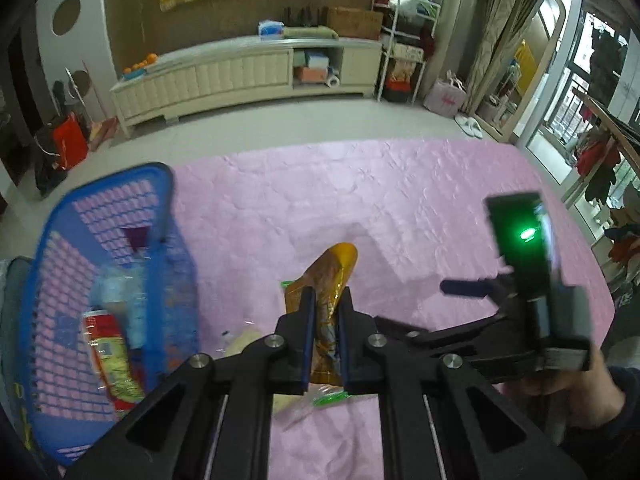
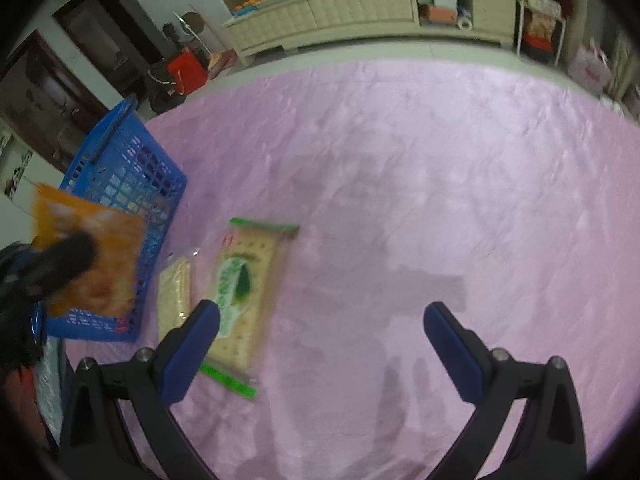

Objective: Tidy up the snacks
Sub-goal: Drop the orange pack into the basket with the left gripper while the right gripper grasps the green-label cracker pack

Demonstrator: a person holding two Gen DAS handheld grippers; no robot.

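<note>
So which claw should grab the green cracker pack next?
Right claw: open, empty, hovering beside the cracker pack. Left claw is shut on the orange bag.

Both views are moderately lit and soft. Daylight enters through the window (image 1: 600,92) at far right of the left wrist view. The pink cover (image 2: 400,160) carries soft grey shadows near the right gripper (image 2: 322,322). A green lamp (image 1: 527,234) glares. The basket (image 1: 60,280) and orange packet (image 2: 92,256) are motion-blurred. Fisheye distortion bends the edges; the corners are black.
</note>
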